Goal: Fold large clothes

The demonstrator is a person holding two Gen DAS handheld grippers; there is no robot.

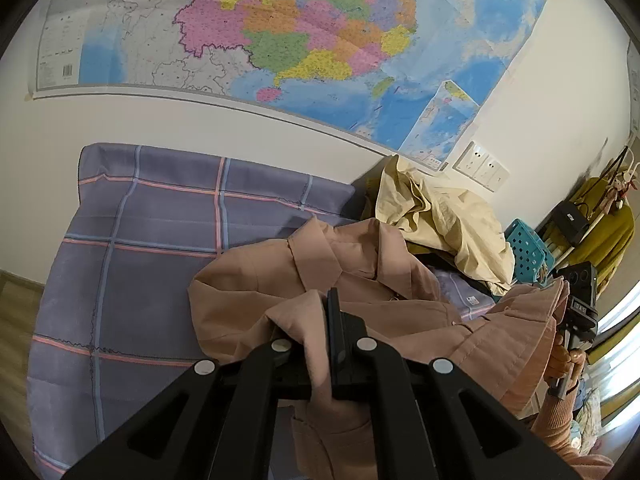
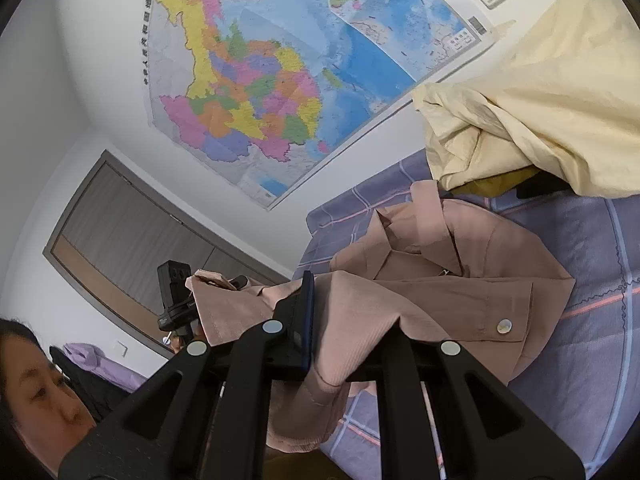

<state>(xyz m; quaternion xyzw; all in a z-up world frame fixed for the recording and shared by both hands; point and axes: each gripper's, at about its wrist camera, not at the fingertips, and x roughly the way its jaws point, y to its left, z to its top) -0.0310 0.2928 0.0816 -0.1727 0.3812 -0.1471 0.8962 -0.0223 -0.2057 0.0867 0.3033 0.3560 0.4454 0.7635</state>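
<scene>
The left claw [image 1: 334, 320] is clamped on a fold of the pink shirt [image 1: 320, 276], its two pads pressed together with the cloth pinched between them. The right claw [image 2: 310, 312] is likewise clamped on another edge of the same shirt, the fabric draping over its right finger and hanging down below it.

Ahead of both claws the rest of the shirt lies on the bed [image 1: 140, 240], collar open and facing up; in the right wrist view a pocket flap with a pale button [image 2: 503, 326] sits just right of the claw. The stretch of shirt between the two claws is lifted off the bed.

Beyond the shirt, farther from the claws and against the wall, a cream garment [image 1: 440, 216] lies in a crumpled heap on the bed. A large coloured map [image 1: 280, 40] hangs on the wall above. To the right of the left claw, past the shirt, a turquoise basket [image 1: 528, 248] stands beside the bed.
</scene>
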